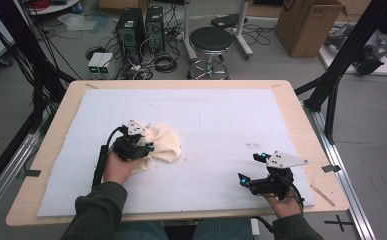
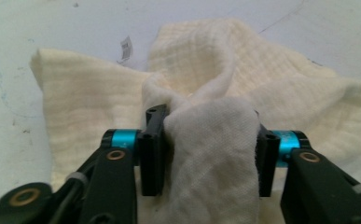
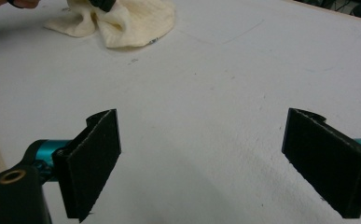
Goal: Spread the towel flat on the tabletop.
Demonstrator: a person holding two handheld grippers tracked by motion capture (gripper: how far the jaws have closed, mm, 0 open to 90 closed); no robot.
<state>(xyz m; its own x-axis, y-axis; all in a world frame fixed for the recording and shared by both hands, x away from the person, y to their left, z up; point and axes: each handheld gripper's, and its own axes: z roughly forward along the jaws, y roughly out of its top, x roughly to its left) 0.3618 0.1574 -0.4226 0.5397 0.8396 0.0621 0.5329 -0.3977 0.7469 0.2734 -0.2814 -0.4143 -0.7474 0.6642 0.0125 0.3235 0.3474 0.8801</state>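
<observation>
Cables, computer towers and a black stool (image 1: 210,40) crowd the floor beyond the worktop (image 1: 56,130), whose pale mat carries little else. On it, the left hand-held gripper (image 1: 140,146) is clamped on a raised fold of the cream cloth (image 1: 165,143) — in the left gripper view the jaws press a thick bunch of fabric between them, and the rest of the cloth (image 2: 281,93) spreads flat beyond, a small label at its far edge. The cloth lies on the left half of the mat, near the person's side, rumpled into a loose heap.

The work in hand looks like gathering or folding the cloth. To do it well, I would keep the pinch firm and lift or draw slowly so the trapped bunch does not slip out; the fabric is soft and thick, so it will likely sag and drag rather than hold a crease. A second grip on a free corner would probably give cleaner control.

The right hand-held gripper (image 1: 253,167) rests low over the mat, well apart from the cloth, its jaws spread wide with nothing between them; its view looks across bare mat toward the cloth (image 3: 122,21) far off. The left forearm comes in straight, hand (image 1: 117,167) curled around the grip, while the right hand (image 1: 283,202) sits near the worktop's front edge, angled inward.
</observation>
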